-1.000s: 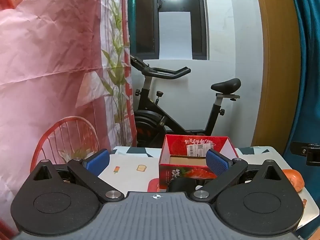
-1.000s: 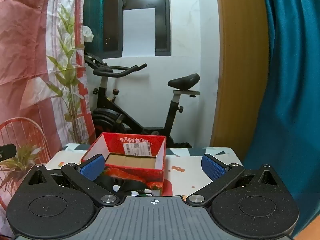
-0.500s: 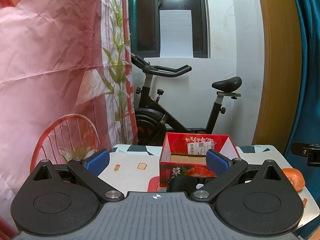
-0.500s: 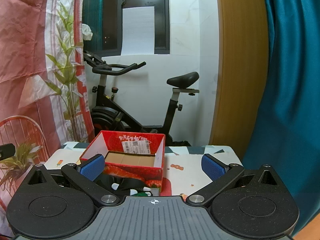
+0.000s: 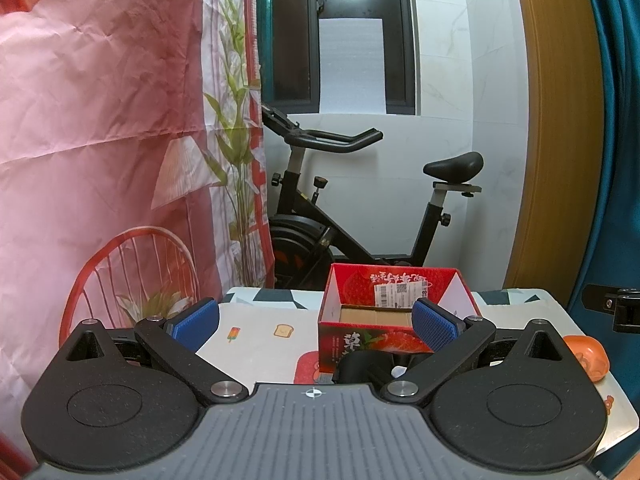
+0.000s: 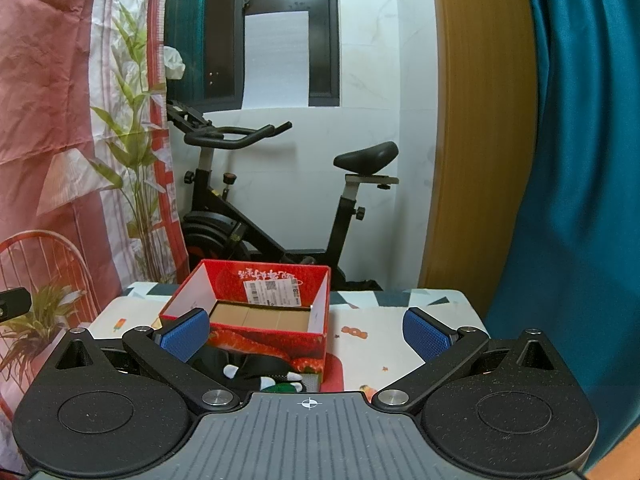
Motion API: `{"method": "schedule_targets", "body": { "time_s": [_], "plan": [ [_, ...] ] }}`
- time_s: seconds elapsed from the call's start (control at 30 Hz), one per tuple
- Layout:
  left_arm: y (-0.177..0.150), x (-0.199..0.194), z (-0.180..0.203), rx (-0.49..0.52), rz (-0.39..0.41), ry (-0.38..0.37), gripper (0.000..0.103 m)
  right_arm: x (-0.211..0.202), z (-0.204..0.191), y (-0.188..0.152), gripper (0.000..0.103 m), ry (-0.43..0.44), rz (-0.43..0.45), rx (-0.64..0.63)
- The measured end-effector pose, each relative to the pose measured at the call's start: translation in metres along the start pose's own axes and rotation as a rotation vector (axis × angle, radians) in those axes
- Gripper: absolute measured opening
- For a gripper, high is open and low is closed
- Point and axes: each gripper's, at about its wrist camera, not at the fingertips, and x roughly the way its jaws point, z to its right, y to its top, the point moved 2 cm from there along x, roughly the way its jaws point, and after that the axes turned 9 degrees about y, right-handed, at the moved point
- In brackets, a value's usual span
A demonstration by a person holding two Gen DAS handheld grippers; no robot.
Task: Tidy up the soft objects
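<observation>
- Soft toy, black with white and green bits [image 6: 262, 376], lies on the worktop [image 6: 380, 344] against the near wall of the red box [image 6: 256, 312], just ahead of the right gripper's left finger; mostly hidden by the gripper body.
- Same dark toy [image 5: 368, 362] in the left wrist view: low between the fingers, nearer the right finger, in front of the box [image 5: 360, 336]; shape hard to tell.
- Orange soft object [image 5: 588, 360] sits on the worktop [image 5: 256, 336] outside the left gripper's right finger, near the worktop's right edge.
- Red box: open top, strawberry print, white label on the inner far wall, brown cardboard floor, nothing else seen inside. Ahead of the right gripper's left finger; behind the left gripper's right finger.
- Left gripper [image 5: 316, 322]: fingers spread wide, nothing between the blue pads [image 5: 194, 320], held above the near worktop edge.
- Right gripper [image 6: 306, 330]: fingers spread wide, pads [image 6: 426, 338] bare, gripping nothing.
- Each gripper's tip peeks into the other's view at the frame edge.
- Worktop cover is white with small cartoon prints.
- Background: exercise bike [image 6: 280, 200] beyond the worktop, pink plant-print curtain [image 5: 100, 120] outside the left fingers, teal curtain [image 6: 580, 160] outside the right fingers.
</observation>
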Motion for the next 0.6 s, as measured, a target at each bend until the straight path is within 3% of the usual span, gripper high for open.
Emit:
{"method": "schedule_targets", "body": {
  "time_s": [0.6],
  "plan": [
    [-0.0018, 0.0003, 0.0005, -0.002, -0.001, 0.0, 0.103, 0.0011, -0.0008, -0.001, 0.103, -0.001, -0.003, 0.001]
  ]
}}
